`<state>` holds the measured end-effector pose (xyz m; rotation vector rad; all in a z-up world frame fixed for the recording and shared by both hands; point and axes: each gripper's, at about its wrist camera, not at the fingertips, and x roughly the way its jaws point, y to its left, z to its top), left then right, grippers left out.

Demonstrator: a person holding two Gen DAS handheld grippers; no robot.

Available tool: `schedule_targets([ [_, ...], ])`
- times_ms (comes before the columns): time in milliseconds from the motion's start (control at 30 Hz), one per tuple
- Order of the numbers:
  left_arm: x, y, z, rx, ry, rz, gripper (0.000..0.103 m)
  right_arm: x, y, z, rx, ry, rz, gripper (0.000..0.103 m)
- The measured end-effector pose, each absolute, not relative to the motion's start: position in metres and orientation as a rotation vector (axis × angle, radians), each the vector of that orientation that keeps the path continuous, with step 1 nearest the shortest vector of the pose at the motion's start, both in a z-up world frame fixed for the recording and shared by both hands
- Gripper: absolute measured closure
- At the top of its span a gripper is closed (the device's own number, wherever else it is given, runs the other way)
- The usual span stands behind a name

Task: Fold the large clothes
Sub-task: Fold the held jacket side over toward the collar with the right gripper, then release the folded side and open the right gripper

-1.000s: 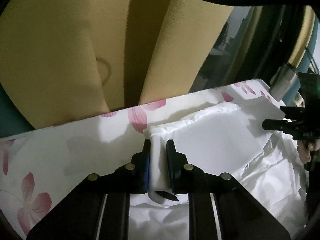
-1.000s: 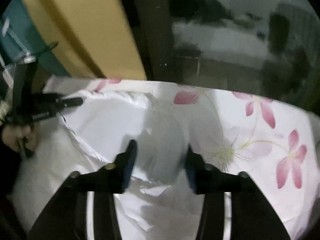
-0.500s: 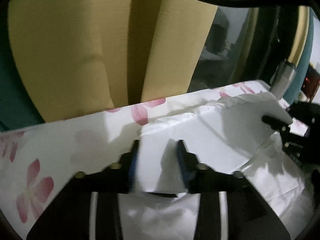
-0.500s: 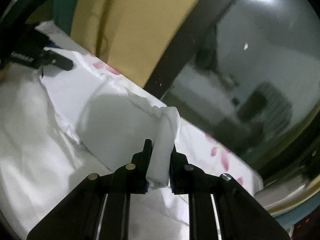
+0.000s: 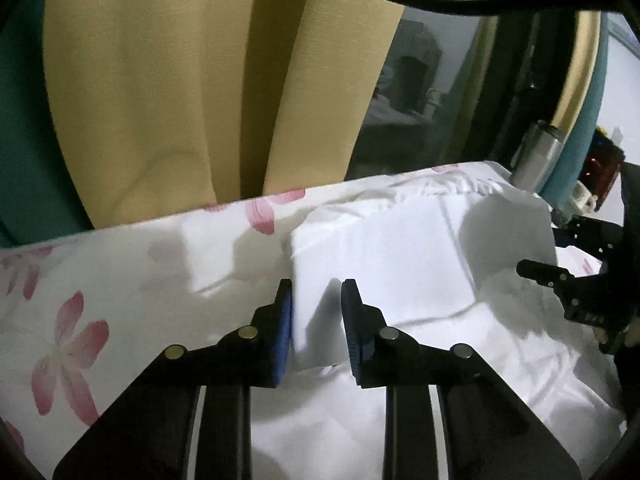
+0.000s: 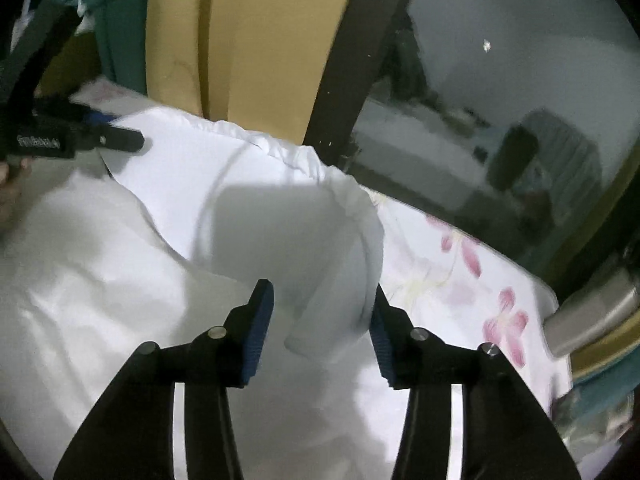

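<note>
Nearest us, our left gripper (image 5: 316, 320) stands released, its pads straddling the near-left corner of the folded panel without pinching it. Our right gripper (image 6: 322, 320) is spread wide, the panel's other corner loose between its pads. The white garment (image 5: 400, 264) lies on the floral sheet (image 5: 100, 280), folded panel toward twelve o'clock. We judge the fold just laid: withdraw both straight back toward six o'clock, without snagging corners.
</note>
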<state>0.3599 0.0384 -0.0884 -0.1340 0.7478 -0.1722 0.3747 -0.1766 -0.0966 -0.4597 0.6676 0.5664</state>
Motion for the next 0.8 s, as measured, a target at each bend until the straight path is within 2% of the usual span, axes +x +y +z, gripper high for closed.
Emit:
schedule_targets([
  [733, 0.264, 0.044, -0.089, -0.245, 0.727, -0.246, 0.078, 0.301, -0.218, -0.103, -0.320, 0.716, 0.570, 0.056],
  [800, 0.254, 0.050, -0.088, -0.263, 0.714, -0.247, 0.062, 0.296, -0.223, -0.101, -0.307, 0.713, 0.560, 0.056],
])
